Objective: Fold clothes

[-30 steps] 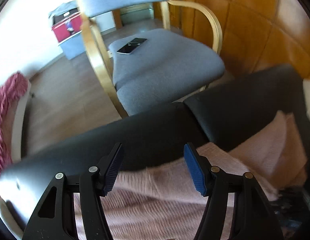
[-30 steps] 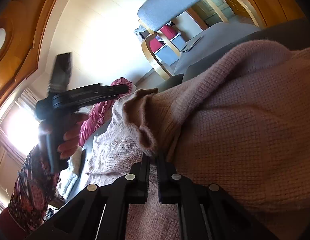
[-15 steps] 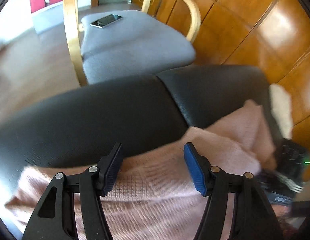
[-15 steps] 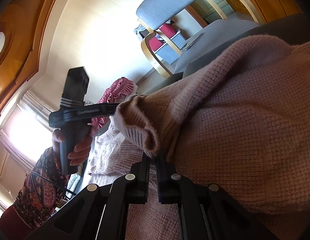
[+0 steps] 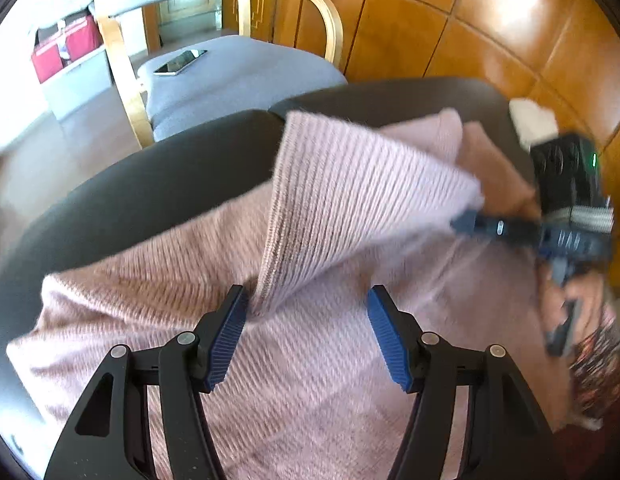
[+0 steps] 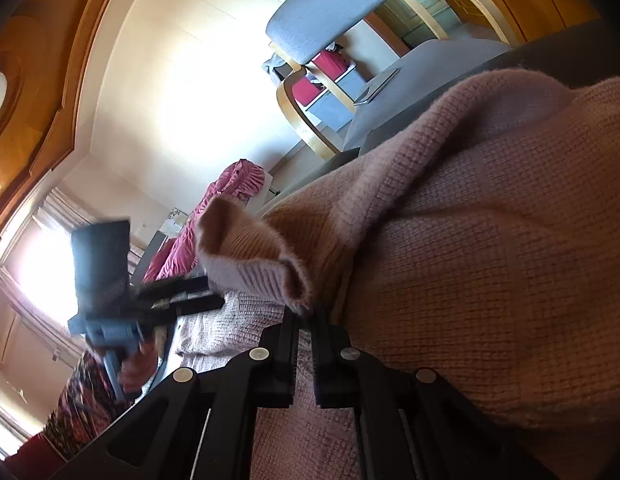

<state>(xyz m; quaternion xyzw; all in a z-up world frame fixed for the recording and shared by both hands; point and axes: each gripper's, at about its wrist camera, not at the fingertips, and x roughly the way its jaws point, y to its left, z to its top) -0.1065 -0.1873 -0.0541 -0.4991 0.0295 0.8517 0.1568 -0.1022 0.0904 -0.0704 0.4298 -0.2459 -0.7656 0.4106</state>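
The left wrist view looks steeply down along its own gripper [image 5: 306,336], very close above a pink knit sweater [image 5: 318,360] on a black couch [image 5: 158,176], with a grey armchair [image 5: 238,76] and wood panelling behind. The right wrist view sits tilted and low, almost against the sweater [image 6: 490,260], facing across the room. Both views share the sweater, the armchair [image 6: 330,4] and each other's gripper: the right [image 5: 464,224], the left [image 6: 214,296].

Grippers, two, hand-held.
Left gripper [image 5: 306,336]: jaws apart, angled steeply downward. Right gripper [image 6: 306,320]: jaws closed, pinching knit fabric.
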